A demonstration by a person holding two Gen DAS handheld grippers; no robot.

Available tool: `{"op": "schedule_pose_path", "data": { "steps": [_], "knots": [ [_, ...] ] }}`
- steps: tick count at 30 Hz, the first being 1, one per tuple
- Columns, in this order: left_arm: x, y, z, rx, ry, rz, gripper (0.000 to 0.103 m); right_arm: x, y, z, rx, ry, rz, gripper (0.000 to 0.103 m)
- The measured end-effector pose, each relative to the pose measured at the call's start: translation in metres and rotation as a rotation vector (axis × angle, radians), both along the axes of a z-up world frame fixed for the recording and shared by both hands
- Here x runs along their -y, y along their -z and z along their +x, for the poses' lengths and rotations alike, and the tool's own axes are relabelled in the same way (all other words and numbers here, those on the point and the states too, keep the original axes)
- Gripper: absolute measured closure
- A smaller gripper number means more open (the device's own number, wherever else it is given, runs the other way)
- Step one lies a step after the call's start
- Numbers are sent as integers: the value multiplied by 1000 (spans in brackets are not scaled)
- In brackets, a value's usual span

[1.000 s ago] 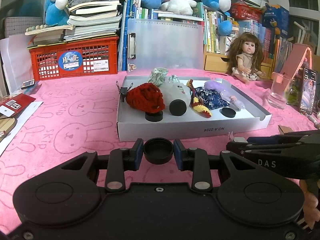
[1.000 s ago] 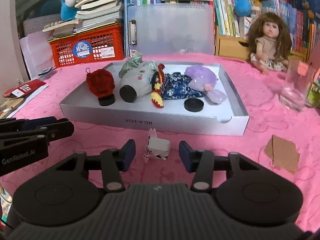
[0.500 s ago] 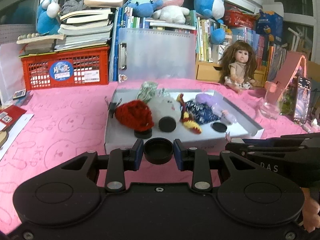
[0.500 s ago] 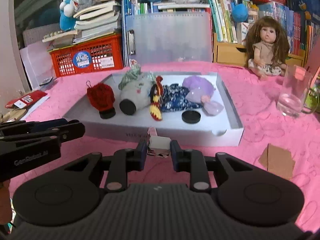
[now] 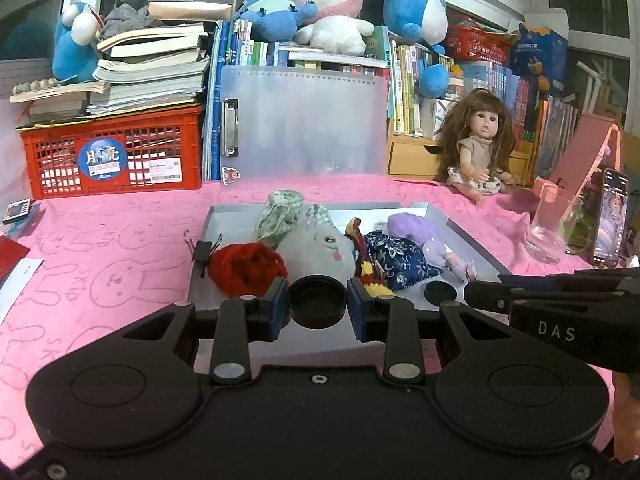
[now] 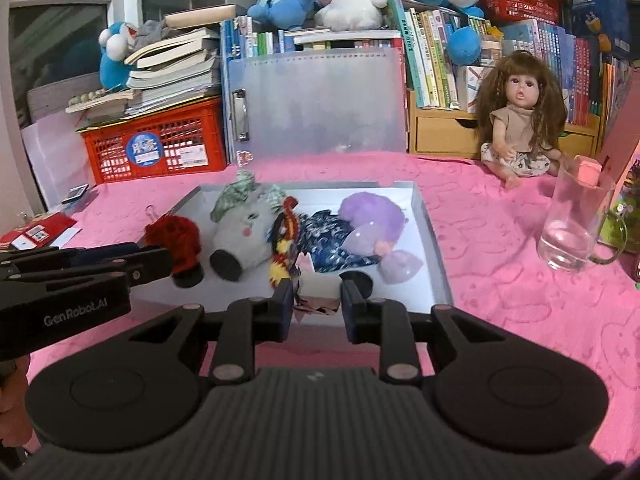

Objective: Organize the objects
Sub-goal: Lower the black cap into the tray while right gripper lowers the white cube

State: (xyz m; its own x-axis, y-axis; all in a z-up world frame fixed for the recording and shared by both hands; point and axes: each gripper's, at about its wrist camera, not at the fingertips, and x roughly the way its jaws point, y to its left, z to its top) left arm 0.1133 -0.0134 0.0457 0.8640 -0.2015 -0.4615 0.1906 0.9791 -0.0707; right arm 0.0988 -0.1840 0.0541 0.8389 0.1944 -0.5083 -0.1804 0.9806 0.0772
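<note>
Pink cloth (image 5: 120, 216) carries a grey tray (image 6: 434, 248) of soft toys (image 6: 244, 236); a doll (image 6: 516, 120) and glass (image 6: 576, 228) stand beyond its right edge. Left gripper (image 5: 318, 300) clamps a black cap (image 5: 318, 301) at the tray's near edge; right gripper (image 6: 314, 304) pinches a small white object (image 6: 320, 290) there.

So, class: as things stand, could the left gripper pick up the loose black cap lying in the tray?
Probably not yet. The left gripper is already shut on a black cap, so its jaws are occupied. The loose black cap lies uncovered in the tray, otherwise reachable.

Both tools point forward, tilted down: the left tool (image 5: 318, 307) and right tool (image 6: 315, 309) each clamp something small.
</note>
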Motion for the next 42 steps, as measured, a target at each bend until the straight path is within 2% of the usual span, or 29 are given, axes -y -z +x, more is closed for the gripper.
{"op": "schedule_pose_path", "data": {
  "steps": [17,24,32,42],
  "knots": [
    [7,22,51,-70,-15,-17,72,8,13,39,-42,43,-25,73],
    [10,28,60,-78,-10,-16,72,13,19,48,-63,35,3,73],
    [6,34,74,-103,-7,-75,72,20,25,57,-91,31,41,73],
    [10,38,85,-111,-11,-60,72,17,27,71,-98,20,40,73]
  ]
}}
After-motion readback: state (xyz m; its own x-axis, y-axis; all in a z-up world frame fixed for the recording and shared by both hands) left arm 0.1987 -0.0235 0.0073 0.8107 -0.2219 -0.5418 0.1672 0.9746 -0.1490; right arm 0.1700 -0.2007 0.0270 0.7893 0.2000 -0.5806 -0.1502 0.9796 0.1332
